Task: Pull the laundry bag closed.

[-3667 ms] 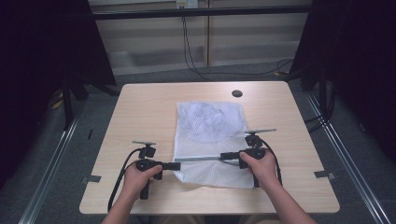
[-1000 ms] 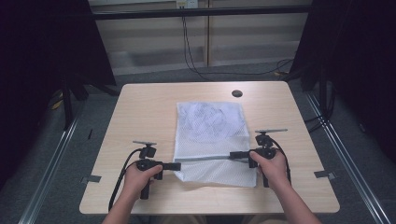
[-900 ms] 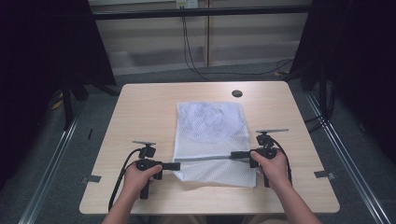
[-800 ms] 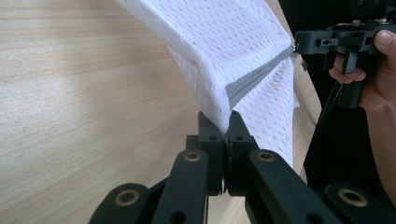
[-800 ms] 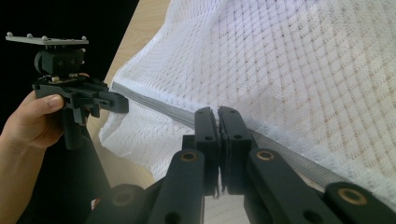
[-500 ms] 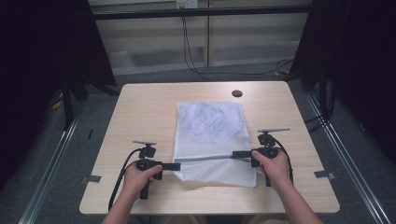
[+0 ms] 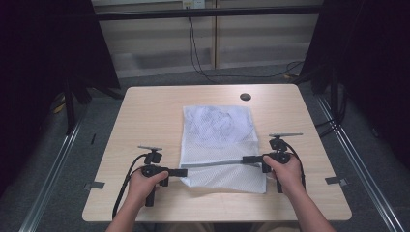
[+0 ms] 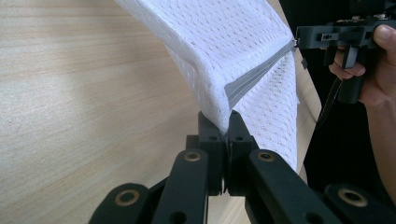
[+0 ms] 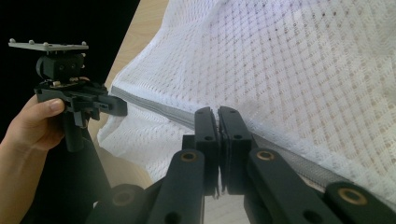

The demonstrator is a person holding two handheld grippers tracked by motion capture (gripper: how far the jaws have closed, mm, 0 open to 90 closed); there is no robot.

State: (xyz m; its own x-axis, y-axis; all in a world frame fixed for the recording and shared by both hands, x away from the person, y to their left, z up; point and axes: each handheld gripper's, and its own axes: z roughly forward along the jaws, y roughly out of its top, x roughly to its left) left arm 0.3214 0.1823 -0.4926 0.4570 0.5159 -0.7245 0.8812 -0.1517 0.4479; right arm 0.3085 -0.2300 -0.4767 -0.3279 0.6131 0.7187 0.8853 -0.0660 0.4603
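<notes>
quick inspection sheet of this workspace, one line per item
surface: light wooden table with a round dark hole near its far edge
job's things: white mesh laundry bag lying flat mid-table, its grey zipper stretched between the two grippers
clutter: nothing seen
grippers: left gripper shut on the bag's edge at the zipper's left end; right gripper shut at the zipper's right end
cables: a black cable loops from the left gripper, another trails from the right; dark cables hang behind the table
surroundings: grey floor, black curtains on both sides, pale wall panels behind
</notes>
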